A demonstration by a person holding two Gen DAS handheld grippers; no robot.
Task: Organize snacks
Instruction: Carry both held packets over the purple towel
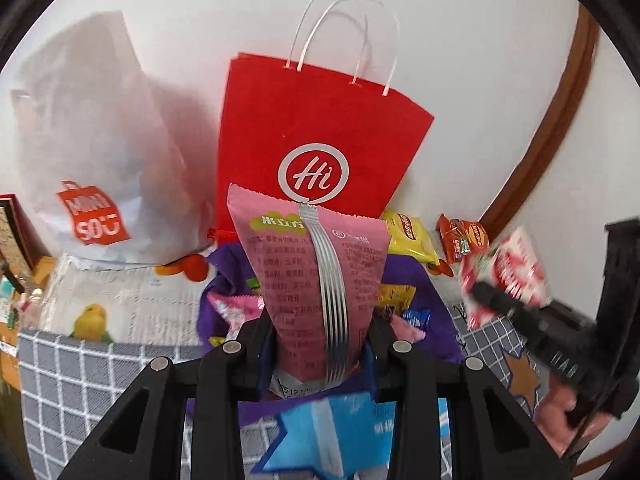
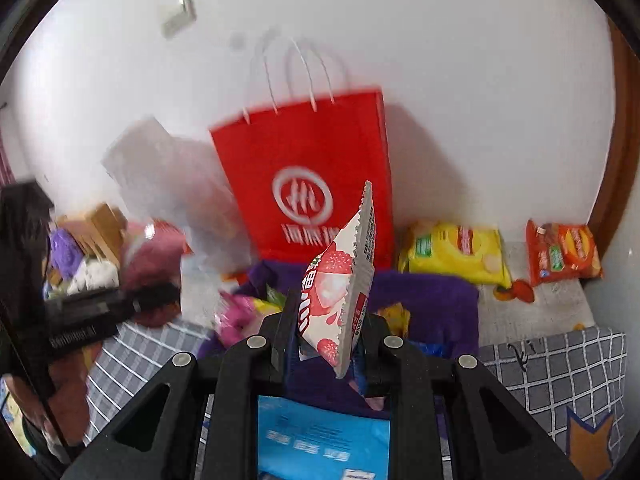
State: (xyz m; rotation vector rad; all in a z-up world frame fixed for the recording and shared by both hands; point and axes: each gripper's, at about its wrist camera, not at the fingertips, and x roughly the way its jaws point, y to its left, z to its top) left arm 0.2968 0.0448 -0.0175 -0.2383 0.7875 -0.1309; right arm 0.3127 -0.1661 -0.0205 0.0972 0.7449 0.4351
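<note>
1. The left gripper (image 1: 320,344) clamps a pink snack packet (image 1: 310,276); the right gripper (image 2: 324,340) pinches a strawberry packet (image 2: 340,288) — both aloft above the purple cloth (image 2: 432,292).
2. Step in hand: carrying snacks toward the red paper bag (image 1: 320,128).
3. Next — likely lift each over the bag's rim, then release.

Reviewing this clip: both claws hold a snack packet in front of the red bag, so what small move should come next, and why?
Probably carry the pink packet in the left claw up over the red paper bag, since both claws are loaded and it stands directly behind.
</note>
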